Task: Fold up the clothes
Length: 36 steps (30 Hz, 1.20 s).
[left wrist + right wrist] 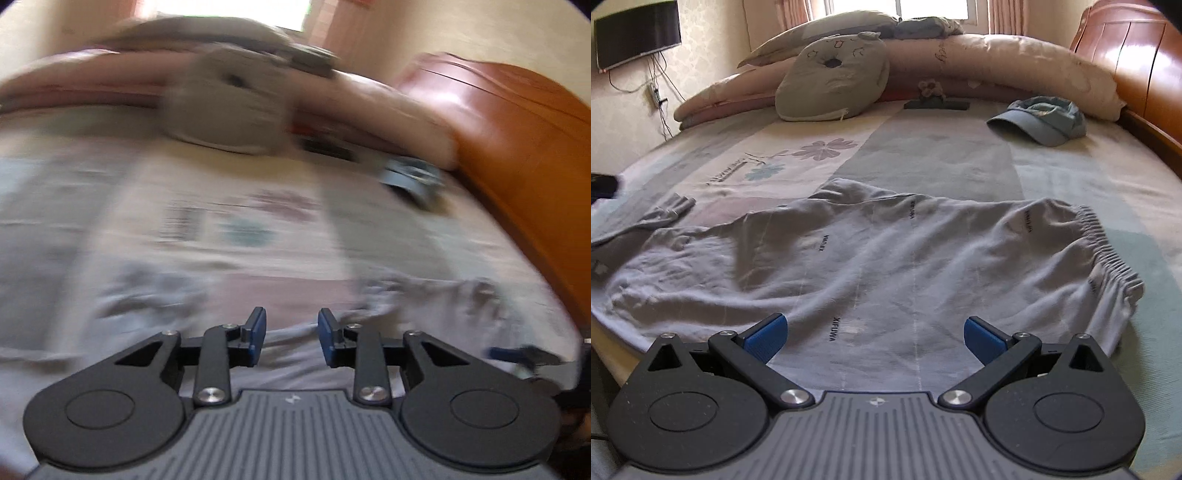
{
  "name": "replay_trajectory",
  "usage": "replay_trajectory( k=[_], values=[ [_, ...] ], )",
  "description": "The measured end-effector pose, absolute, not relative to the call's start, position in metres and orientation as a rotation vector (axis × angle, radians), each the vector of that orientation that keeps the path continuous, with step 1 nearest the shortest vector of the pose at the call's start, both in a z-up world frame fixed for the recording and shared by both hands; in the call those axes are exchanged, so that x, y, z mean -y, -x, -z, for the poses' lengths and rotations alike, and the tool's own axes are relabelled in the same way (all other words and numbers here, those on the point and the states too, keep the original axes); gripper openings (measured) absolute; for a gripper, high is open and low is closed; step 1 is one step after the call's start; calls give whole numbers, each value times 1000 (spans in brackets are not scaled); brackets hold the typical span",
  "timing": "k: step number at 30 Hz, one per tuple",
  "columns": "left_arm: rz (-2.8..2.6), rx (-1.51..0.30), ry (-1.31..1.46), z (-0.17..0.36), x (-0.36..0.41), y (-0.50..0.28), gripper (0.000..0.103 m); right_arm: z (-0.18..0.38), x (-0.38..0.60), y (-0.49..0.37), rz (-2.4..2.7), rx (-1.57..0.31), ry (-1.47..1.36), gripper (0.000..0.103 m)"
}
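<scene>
Garment: we see grey elastic-waisted cotton trousers spread flat on the patterned bed sheet.
Left gripper: our fingers stand apart, empty.
Right gripper: our fingers stand wide apart, empty.

grey trousers, blue cap, floral sheet

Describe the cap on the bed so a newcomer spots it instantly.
Look to the wooden headboard at the bed's far right. Just before it, below the long pink rolled quilt, lies the blue cap. It is the only blue, brimmed item there; the nearby cushion is olive.
</scene>
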<state>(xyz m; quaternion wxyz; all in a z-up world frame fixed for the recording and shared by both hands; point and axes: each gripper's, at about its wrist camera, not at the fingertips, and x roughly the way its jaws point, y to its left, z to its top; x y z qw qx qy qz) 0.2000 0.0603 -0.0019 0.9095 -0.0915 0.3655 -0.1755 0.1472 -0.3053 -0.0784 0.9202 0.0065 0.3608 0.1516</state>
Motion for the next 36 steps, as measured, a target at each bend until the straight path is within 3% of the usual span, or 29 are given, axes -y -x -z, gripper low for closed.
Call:
replay_trajectory(
  k=[7, 15, 20, 24, 26, 32, 36],
  values=[
    [601, -843, 186, 49, 8, -270, 31, 78, 315, -149, -341, -739, -56, 103],
    [655, -934, 158, 81, 21, -283, 32, 89, 327, -147, -339, -768, -113, 103],
    [707, -971, 144, 82, 20, -287, 43, 91, 323, -146, -339, -764, -89, 103],
    [631, -936, 130, 78, 15, -300, 43, 93, 319, -149, -332, -759, -61, 103],
    [581, -926, 169, 74, 6, -307, 38, 94, 318, -150, -327, -757, -57, 103],
    [729, -882, 354, 57, -1, -312, 43, 95, 319, -149, -329, -748, -56, 103],
    [752, -970, 406, 70, 12, -327, 43, 95, 319, -149, -323, -746, -65, 103]
  ],
)
